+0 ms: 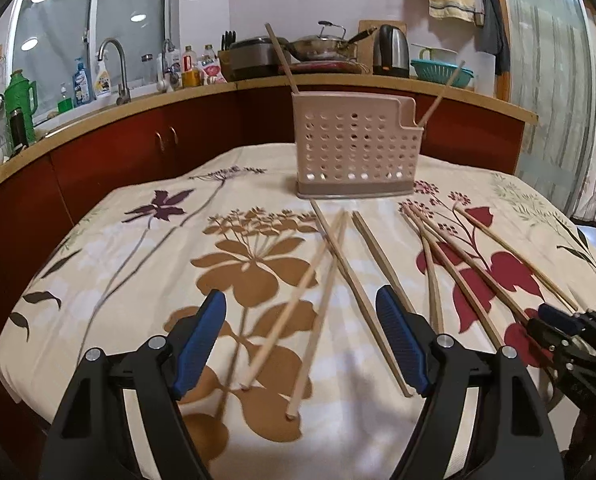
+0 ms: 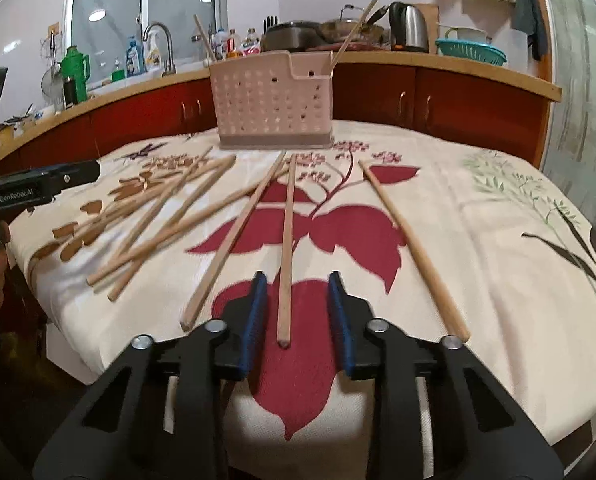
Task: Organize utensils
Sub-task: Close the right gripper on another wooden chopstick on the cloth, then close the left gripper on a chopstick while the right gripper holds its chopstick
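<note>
A pink perforated utensil holder (image 1: 356, 152) stands at the table's far side, also in the right wrist view (image 2: 271, 106), with two chopsticks (image 1: 281, 56) leaning out of it. Several wooden chopsticks (image 1: 322, 292) lie loose on the floral tablecloth. My left gripper (image 1: 300, 308) is open above two crossed chopsticks near the front edge. My right gripper (image 2: 295, 284) is open, its blue pads on either side of the near end of one chopstick (image 2: 286, 248), not touching it. The right gripper also shows at the left wrist view's right edge (image 1: 558, 320).
The floral tablecloth (image 2: 478, 220) covers the table to its front edge. Behind runs a counter (image 1: 177, 94) with a sink tap, bottles, a green flask (image 1: 19, 98), a kettle (image 1: 392, 50) and a pan. More chopsticks lie fanned left of the right gripper (image 2: 165, 216).
</note>
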Tool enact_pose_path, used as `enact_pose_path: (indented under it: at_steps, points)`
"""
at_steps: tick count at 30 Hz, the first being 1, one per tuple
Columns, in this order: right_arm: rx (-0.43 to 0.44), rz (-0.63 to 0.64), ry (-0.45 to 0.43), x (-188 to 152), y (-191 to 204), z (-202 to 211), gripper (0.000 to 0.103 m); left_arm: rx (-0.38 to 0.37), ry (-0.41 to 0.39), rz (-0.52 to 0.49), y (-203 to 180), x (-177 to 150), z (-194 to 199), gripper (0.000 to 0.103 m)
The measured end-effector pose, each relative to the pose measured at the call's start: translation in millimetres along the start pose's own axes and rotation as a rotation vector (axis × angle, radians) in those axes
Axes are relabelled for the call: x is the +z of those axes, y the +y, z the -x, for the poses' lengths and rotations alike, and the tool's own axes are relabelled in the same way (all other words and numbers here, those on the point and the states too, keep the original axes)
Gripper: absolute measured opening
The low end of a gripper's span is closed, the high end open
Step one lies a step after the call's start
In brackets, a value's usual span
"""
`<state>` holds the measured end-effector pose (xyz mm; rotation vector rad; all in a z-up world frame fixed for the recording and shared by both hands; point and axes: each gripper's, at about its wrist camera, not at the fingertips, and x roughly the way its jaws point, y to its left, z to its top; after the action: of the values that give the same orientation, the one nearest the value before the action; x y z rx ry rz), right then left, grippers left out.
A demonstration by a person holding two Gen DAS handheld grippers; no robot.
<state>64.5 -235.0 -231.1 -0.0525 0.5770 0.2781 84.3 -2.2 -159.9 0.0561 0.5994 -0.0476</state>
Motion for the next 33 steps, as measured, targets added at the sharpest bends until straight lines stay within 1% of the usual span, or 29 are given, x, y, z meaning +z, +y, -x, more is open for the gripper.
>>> enact_pose_path:
  at_steps: [3,4,9,15,17,20,21,26,33]
  points:
    - [-0.017,0.013,0.002,0,-2,1,0.008,-0.009,0.011,-0.002,-5,-2,-2,0.074]
    - [-0.022,0.01,0.001,-1,-3,1,0.007,-0.01,0.015,-0.005,-8,-4,-2,0.074]
    - [-0.034,-0.005,0.0,-1,-11,4,0.007,-0.019,0.055,-0.005,-18,-9,-9,0.069]
    - [-0.021,-0.023,-0.008,-2,-16,5,0.007,-0.017,0.123,-0.014,-30,-18,-24,0.055]
    - [-0.016,-0.026,-0.01,-2,-17,5,0.007,-0.029,0.149,-0.017,-34,-21,-30,0.051]
    - [-0.009,-0.029,-0.013,-2,-19,5,0.007,-0.035,0.168,-0.034,-41,-25,-34,0.045]
    - [-0.008,-0.031,-0.013,-2,-19,6,0.007,-0.037,0.177,-0.042,-42,-27,-35,0.041]
    - [-0.006,-0.036,-0.015,-3,-19,6,0.007,-0.035,0.171,-0.059,-43,-27,-29,0.032]
    - [-0.008,-0.036,-0.016,-3,-19,6,0.007,-0.043,0.15,-0.111,-45,-32,-25,0.019]
